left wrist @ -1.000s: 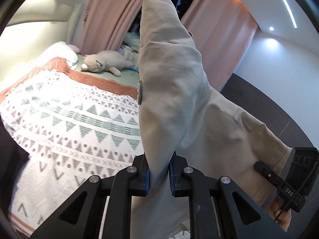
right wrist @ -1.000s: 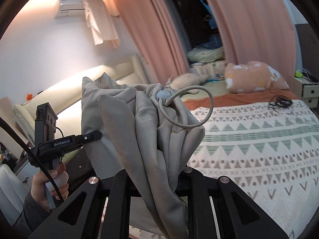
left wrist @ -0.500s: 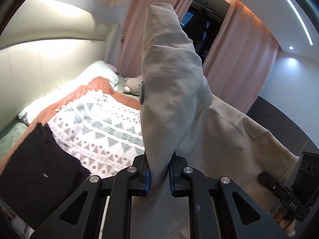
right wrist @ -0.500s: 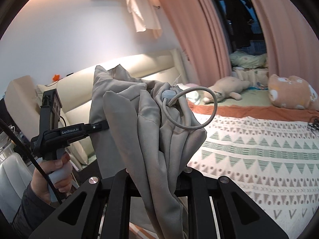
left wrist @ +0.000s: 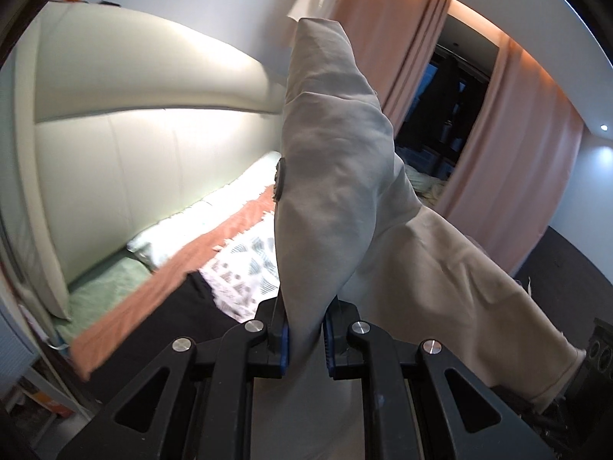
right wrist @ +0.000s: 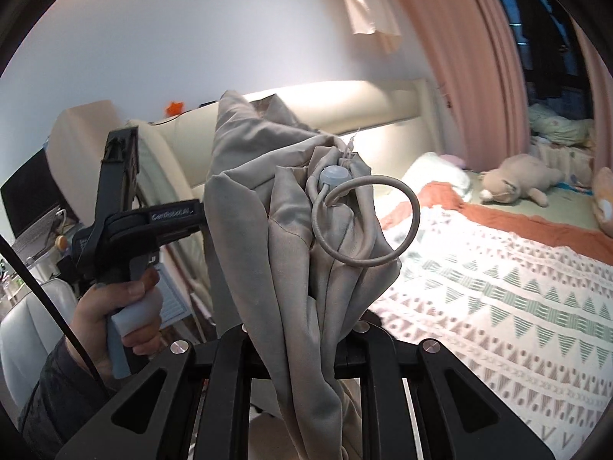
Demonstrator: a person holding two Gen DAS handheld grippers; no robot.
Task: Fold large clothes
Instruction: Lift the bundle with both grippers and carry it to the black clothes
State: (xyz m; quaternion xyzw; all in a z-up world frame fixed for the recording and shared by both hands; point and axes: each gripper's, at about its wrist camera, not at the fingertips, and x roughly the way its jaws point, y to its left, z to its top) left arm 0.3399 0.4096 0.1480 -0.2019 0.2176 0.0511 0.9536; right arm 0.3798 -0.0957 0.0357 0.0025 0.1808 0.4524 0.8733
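A large beige garment (left wrist: 337, 176) is held up in the air by both grippers. My left gripper (left wrist: 305, 335) is shut on one edge of it; the cloth stands up between the jaws and slopes down right. My right gripper (right wrist: 302, 339) is shut on a bunched part of the same beige garment (right wrist: 268, 230), where an elastic drawcord loop (right wrist: 367, 226) with a round stopper hangs out. The left gripper also shows in the right wrist view (right wrist: 203, 211), held by a hand and touching the cloth's left edge.
A bed with a white triangle-patterned blanket (right wrist: 517, 291) and orange border lies to the right. A black garment (left wrist: 180, 322) lies on the bed. A padded cream headboard (left wrist: 134, 145), pink curtains (left wrist: 509, 145) and a plush toy (right wrist: 517, 180) are behind.
Both grippers have swung left with the garment; the headboard and wall now fill more of both views. The grips on the cloth have not changed.
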